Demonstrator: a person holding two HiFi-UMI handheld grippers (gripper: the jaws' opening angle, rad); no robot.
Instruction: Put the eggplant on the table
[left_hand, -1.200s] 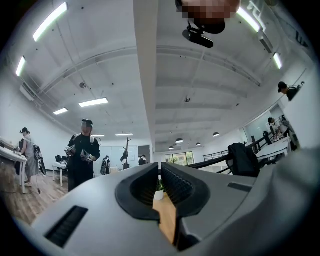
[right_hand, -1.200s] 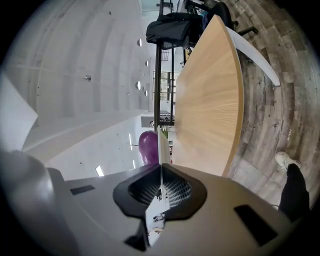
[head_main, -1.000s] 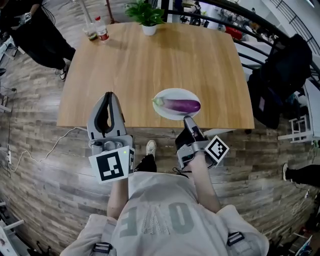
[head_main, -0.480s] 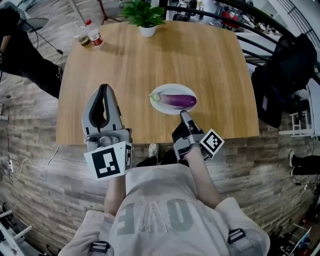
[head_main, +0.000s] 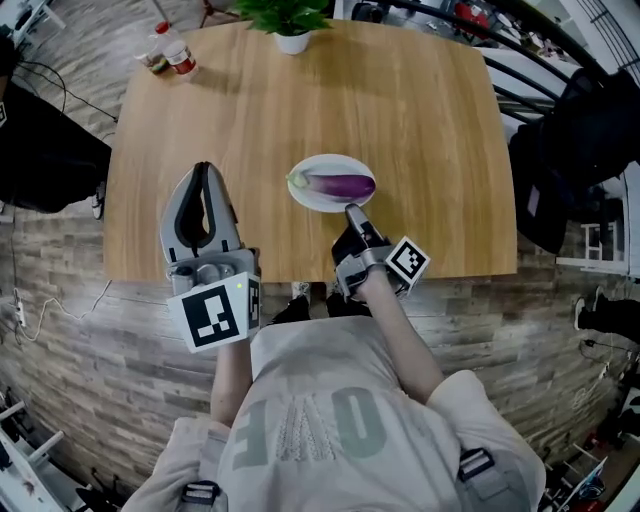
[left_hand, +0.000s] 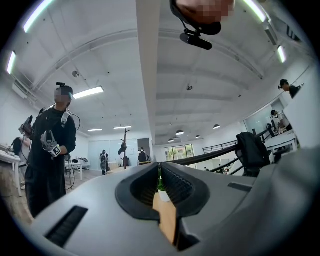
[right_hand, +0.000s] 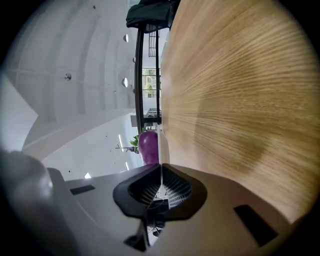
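A purple eggplant (head_main: 340, 185) with a green stem lies on a white plate (head_main: 305, 195) near the front of the wooden table (head_main: 400, 110). My right gripper (head_main: 351, 211) is shut and empty. Its tip sits just short of the plate's near rim, pointing at the eggplant. In the right gripper view the gripper (right_hand: 161, 172) is rolled sideways, with the eggplant (right_hand: 148, 146) and plate rim (right_hand: 160, 142) straight ahead. My left gripper (head_main: 205, 168) hovers over the table left of the plate. Its tips meet and hold nothing. The left gripper (left_hand: 160, 175) looks level across the table.
A potted plant (head_main: 290, 15) stands at the table's far edge, with a bottle (head_main: 178, 58) and a small jar (head_main: 155, 62) at the far left corner. A person in black (head_main: 40, 150) stands left of the table. A dark jacket (head_main: 590, 130) hangs at right.
Both grippers have moved forward over the table's near edge. The right gripper sank and its tip closed in on the plate. Eggplant and plate have not moved on the table.
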